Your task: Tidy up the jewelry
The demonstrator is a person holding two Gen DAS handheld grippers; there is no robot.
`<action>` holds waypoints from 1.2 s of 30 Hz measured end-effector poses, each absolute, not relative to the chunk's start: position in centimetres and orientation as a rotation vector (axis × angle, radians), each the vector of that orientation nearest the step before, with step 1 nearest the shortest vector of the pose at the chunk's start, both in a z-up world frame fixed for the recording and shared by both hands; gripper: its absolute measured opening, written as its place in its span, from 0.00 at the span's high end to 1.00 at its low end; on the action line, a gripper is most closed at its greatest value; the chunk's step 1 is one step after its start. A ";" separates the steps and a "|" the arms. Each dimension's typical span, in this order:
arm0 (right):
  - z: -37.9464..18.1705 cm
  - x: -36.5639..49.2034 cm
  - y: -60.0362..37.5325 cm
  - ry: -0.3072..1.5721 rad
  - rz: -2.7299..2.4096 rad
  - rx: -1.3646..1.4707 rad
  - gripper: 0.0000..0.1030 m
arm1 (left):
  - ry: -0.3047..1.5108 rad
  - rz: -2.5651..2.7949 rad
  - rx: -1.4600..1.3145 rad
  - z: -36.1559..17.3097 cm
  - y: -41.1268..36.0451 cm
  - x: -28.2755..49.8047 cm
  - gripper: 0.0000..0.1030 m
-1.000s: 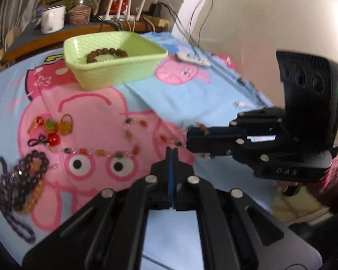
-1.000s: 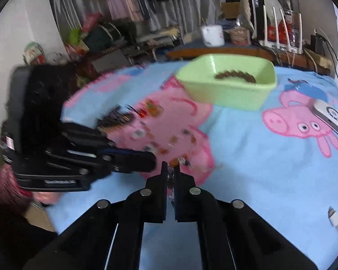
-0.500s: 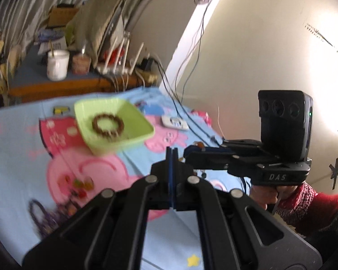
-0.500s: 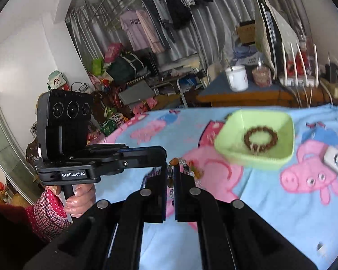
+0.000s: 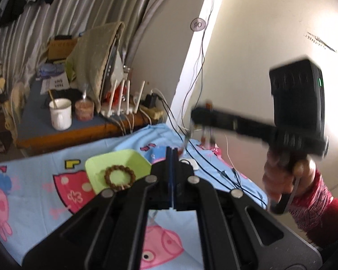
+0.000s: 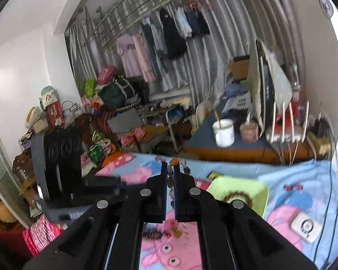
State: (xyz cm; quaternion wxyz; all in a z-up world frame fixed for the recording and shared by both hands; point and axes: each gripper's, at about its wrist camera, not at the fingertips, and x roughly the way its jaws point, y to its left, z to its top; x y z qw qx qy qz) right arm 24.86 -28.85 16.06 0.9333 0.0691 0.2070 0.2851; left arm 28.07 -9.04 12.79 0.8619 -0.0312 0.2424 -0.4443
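A beaded necklace [image 6: 176,162] is up in the air, and my right gripper [image 6: 170,174] is shut on it, with beads showing between and above its fingers. In the left wrist view that gripper [image 5: 194,116] is blurred at the upper right, and necklace strands [image 5: 204,133] dangle from its tip. One strand runs down to my left gripper [image 5: 171,151], which is shut with a reddish bead at its tip. Below lies a green basket [image 5: 126,158] holding a brown bead bracelet [image 5: 119,177]. More jewelry [image 6: 166,231] lies on the pink and blue blanket [image 6: 304,193].
A white remote [image 6: 305,226] and black cables [image 5: 214,168] lie on the blanket right of the basket. Behind the bed, a low table carries a white mug [image 5: 60,113], a jar and a router. A hand in a red sleeve [image 5: 288,180] holds the right gripper.
Both grippers have risen well above the blanket and now point more level. The necklace that lay flat on the blanket now hangs from the right gripper's tip. Both grippers stay shut.
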 end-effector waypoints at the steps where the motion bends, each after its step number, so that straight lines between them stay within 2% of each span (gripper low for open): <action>1: 16.4 24.9 -29.0 0.418 0.580 0.139 1.00 | 0.496 -0.938 -0.060 12.6 -9.1 27.9 1.00; 2: 16.9 25.1 -29.2 0.411 0.576 0.131 1.00 | 0.479 -0.944 -0.051 12.2 -9.1 27.6 0.89; 3: 17.3 25.2 -29.2 0.406 0.572 0.122 1.00 | 0.468 -0.936 -0.044 11.7 -9.2 27.5 0.59; 4: 17.7 25.2 -29.3 0.401 0.568 0.109 1.00 | 0.459 -0.918 -0.040 11.3 -9.3 27.3 0.41; 5: 18.0 25.2 -29.3 0.397 0.565 0.098 1.00 | 0.440 -0.896 -0.046 10.8 -9.4 27.1 0.33; 11: 18.6 25.0 -29.4 0.378 0.563 0.085 1.00 | 0.447 -0.904 0.003 9.2 -12.4 28.3 0.33; 13: 18.7 25.0 -29.5 0.372 0.569 0.095 1.00 | 0.451 -0.901 0.026 8.9 -13.5 28.9 0.38; 14: 18.7 25.2 -29.6 0.370 0.568 0.101 1.00 | 0.455 -0.923 0.053 8.8 -14.2 29.2 0.65; 15: 18.7 25.3 -29.7 0.369 0.566 0.105 1.00 | 0.467 -0.934 0.078 8.7 -14.8 29.7 0.96; 24: 18.3 29.0 -30.3 0.381 0.549 0.146 1.00 | 0.464 -0.867 0.046 11.1 -13.6 34.3 0.96; 28: 16.2 31.1 -30.4 0.422 0.546 0.167 1.00 | 0.482 -0.850 0.006 11.2 -13.4 36.6 0.96; 36: 8.7 35.0 -31.4 0.579 0.492 0.187 1.00 | 0.632 -0.818 -0.007 5.0 -13.6 40.0 0.96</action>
